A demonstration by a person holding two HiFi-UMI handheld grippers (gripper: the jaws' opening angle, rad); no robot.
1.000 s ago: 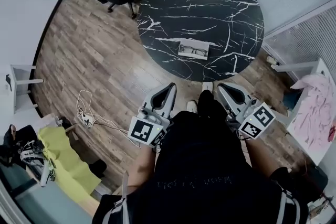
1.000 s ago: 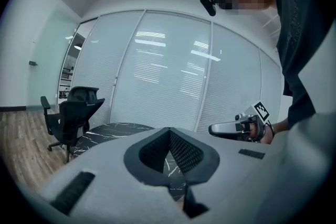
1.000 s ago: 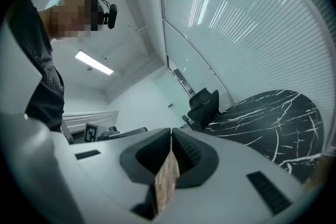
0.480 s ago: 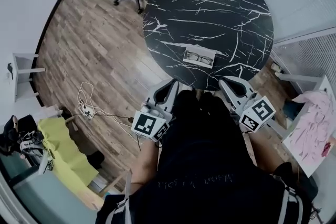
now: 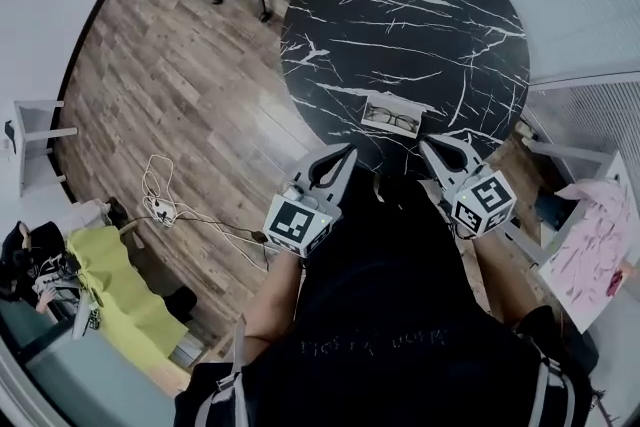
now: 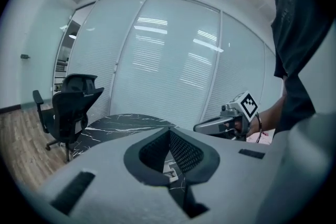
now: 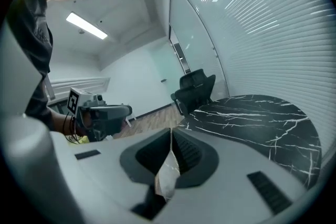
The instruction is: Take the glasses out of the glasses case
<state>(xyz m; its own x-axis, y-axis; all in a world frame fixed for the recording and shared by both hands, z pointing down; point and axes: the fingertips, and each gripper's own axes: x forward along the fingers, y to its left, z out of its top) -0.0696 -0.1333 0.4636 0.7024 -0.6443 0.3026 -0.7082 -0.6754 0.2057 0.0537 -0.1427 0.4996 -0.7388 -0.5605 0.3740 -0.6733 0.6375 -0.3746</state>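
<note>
Left gripper [image 5: 349, 148] & right gripper [image 5: 426, 144]: fingers pressed together, empty, held low by the body, prob. just carried till within reach. Open glasses case [image 5: 376, 102] w/ glasses [image 5: 390, 119] lies on table [image 5: 400, 5], just beyond fingertips, between them.
</note>
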